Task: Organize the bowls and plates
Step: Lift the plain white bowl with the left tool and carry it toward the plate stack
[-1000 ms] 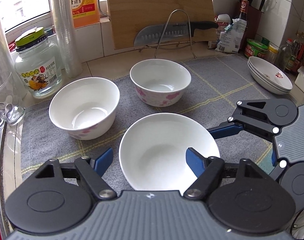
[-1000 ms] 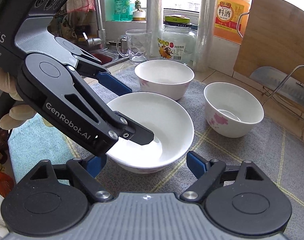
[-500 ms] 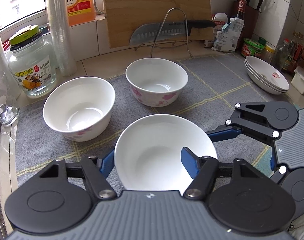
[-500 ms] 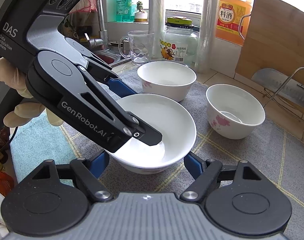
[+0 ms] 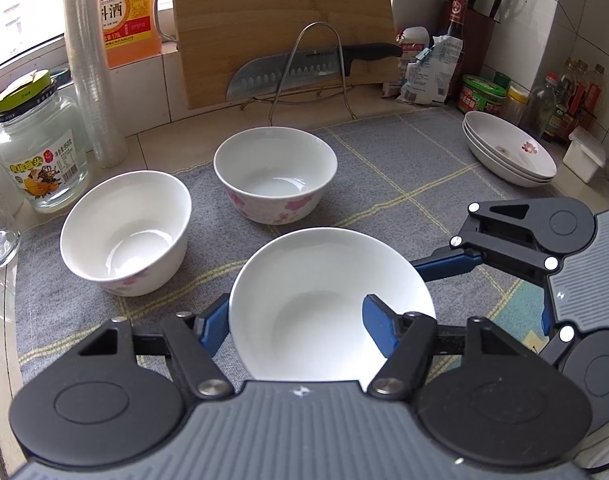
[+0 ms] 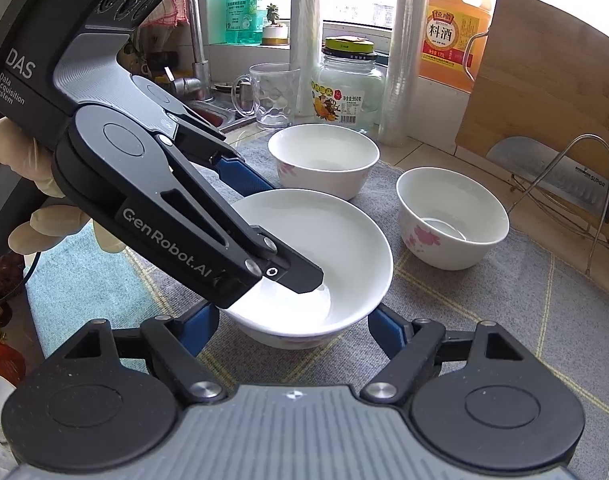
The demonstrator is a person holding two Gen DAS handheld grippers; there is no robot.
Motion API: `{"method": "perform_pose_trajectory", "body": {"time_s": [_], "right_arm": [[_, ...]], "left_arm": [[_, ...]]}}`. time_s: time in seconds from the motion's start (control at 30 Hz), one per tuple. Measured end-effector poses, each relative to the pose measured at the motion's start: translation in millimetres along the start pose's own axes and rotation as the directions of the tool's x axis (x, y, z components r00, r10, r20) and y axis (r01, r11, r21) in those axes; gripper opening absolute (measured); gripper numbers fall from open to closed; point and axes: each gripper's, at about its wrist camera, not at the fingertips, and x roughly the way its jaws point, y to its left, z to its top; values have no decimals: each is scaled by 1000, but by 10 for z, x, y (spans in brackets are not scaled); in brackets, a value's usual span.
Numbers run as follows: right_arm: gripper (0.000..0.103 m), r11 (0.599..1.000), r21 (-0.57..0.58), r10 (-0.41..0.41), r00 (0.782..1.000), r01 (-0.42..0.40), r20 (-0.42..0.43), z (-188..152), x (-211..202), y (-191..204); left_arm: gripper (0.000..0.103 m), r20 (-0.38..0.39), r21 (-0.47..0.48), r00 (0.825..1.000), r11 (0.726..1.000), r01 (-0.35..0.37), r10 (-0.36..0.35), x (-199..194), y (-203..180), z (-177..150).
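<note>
left gripper has its jaws straddling the near rim of the shallow bowl: one blue finger outside the wall, one inside. looks pinched on the rim, though actual contact is hard to confirm from either view. the bowl sits on the grey mat at the front of the bench, and whether it's lifted or resting i can't tell.

right gripper has its jaws wide, flanking the same bowl low at its base, not gripping. from the left wrist view only one of its blue fingers shows, just beside the bowl's right edge.

two deeper floral bowls are behind: left bowl and centre bowl, well apart from each other. the plate stack is at the far right.

judged step: picking up the shallow bowl, early in the task. next move needs a firm rim pinch, a lift clear of the mat, then nesting with like dishes. risk: the glazed rim slips under a one-sided grip.
</note>
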Motion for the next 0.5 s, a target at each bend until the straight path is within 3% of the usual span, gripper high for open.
{"method": "perform_pose_trajectory", "body": {"time_s": [0.5], "right_arm": [[85, 989, 70, -131, 991, 133, -34, -297, -373, -274]], "left_arm": [[69, -3, 113, 993, 987, 118, -118, 284, -506, 274]]}}
